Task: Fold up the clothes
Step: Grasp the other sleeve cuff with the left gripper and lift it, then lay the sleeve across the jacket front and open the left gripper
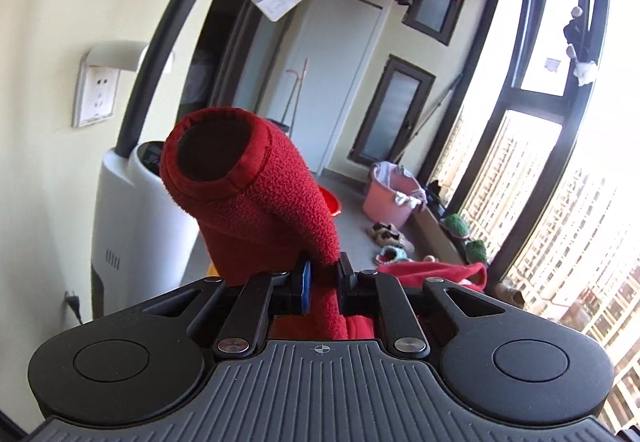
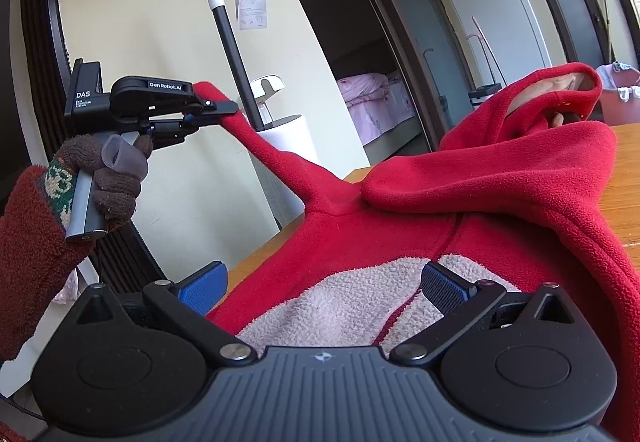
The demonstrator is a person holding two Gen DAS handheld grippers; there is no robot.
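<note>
The left gripper (image 2: 224, 107) pinches the sleeve (image 2: 256, 140) of the red hoodie (image 2: 500, 194), lifted off the desk's (image 2: 628, 178) left edge. The right gripper (image 2: 324, 288) hangs spread over the hoodie's pale front, which lies flat on the desk.

The hooded fleece garment (image 2: 460, 210) lies on the worktop (image 2: 628, 178), its hood (image 2: 540, 130) at the far right. Its sleeve (image 2: 276, 158) stretches up to the far left, off the worktop edge, into the left claw (image 2: 224, 108). The right claw (image 2: 324, 288) is near, over the garment's chest. A vacuum stand (image 2: 280, 130) is behind the sleeve, by the wall.
</note>
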